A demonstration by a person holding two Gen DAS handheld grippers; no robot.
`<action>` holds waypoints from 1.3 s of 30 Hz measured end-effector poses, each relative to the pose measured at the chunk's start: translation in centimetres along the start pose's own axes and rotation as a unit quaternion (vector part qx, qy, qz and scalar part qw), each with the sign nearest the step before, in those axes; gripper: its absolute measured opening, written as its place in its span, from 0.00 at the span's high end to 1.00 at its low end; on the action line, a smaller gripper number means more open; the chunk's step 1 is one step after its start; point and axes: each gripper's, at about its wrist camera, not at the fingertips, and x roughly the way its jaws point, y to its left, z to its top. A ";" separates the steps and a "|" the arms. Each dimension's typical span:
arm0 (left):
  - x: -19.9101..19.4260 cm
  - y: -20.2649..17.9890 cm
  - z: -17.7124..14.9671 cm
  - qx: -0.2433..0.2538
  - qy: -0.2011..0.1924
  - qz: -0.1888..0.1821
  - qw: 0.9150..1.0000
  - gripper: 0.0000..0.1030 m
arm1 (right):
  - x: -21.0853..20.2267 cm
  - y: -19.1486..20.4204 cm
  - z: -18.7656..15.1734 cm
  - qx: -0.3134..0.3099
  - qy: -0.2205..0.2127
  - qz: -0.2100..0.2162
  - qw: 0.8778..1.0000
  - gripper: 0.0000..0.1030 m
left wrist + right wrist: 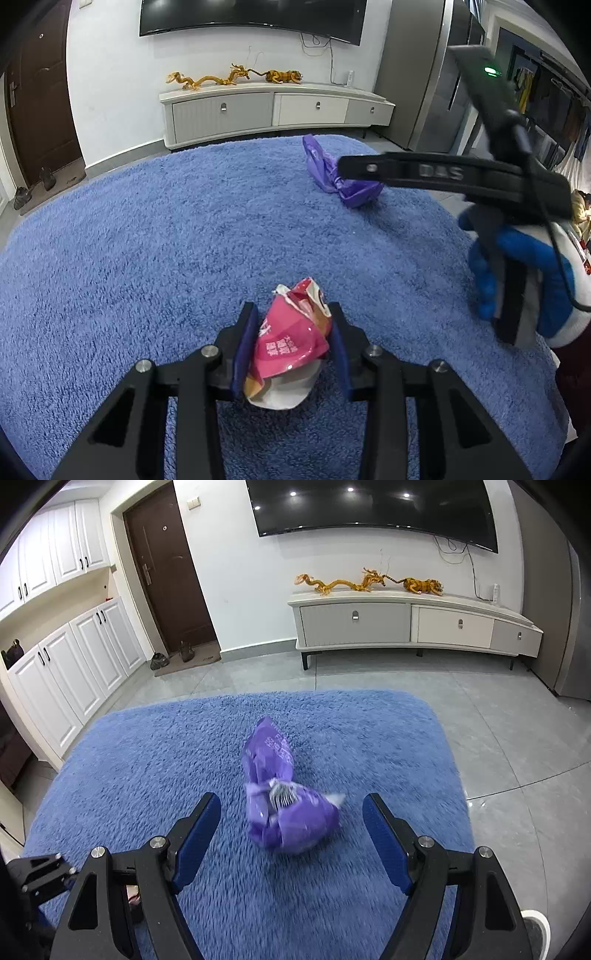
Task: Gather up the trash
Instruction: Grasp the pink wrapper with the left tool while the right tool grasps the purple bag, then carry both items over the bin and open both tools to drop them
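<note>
The letters "DAS" are seen, upside down, on the black bar of the right gripper [436, 171]. White characters are printed on the pink wrapper [291, 332] and the purple bag [284, 794], but cannot be read.

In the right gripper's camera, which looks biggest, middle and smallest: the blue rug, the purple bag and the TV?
1. blue rug, far the biggest.
2. TV, though its top is cut off.
3. purple bag, smallest, even though it sits nearest the camera.

Left tool [291, 343]: black linkage, silver screws, blue pads [245, 343]. Blue-and-white glove [532, 291].
</note>
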 end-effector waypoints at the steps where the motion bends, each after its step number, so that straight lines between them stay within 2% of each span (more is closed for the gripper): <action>1: 0.0 0.0 0.0 0.000 0.000 0.000 1.000 0.65 | 0.4 -0.1 0.1 0.002 0.005 0.003 1.000 0.25; 2: 0.0 0.1 0.0 0.000 0.000 0.000 1.000 0.66 | 0.8 -0.2 0.1 0.007 0.011 0.008 1.000 0.28; 4: 0.1 0.1 0.0 -0.001 0.000 0.000 1.000 0.66 | 1.3 -0.6 0.0 0.015 0.024 0.011 1.000 0.48; 7: 0.1 0.2 0.1 -0.002 0.000 0.000 1.000 0.66 | 0.9 -1.0 -0.5 0.020 0.025 0.020 0.999 0.55; 15: -0.1 0.4 -0.1 -0.001 -0.004 0.011 1.000 0.67 | -2.9 -0.9 -3.0 0.033 0.012 0.034 0.999 0.58; 22: -0.7 -1.4 -0.2 0.025 -0.015 0.036 0.999 0.70 | -9.2 -1.0 -6.3 0.050 -0.007 0.039 0.998 0.58; 27: -3.2 -3.4 -1.6 0.033 -0.024 0.029 0.999 0.70 | -13.0 -0.8 -8.2 0.045 -0.020 0.036 0.998 0.58; 33: -7.6 -5.7 -3.2 0.033 -0.056 0.048 0.997 0.70 | -17.1 -0.6 -11.1 0.049 -0.034 0.038 0.997 0.58; 39: -10.9 -7.5 -5.1 0.027 -0.085 0.080 0.993 0.70 | -19.4 0.1 -14.0 0.051 -0.030 0.031 0.998 0.58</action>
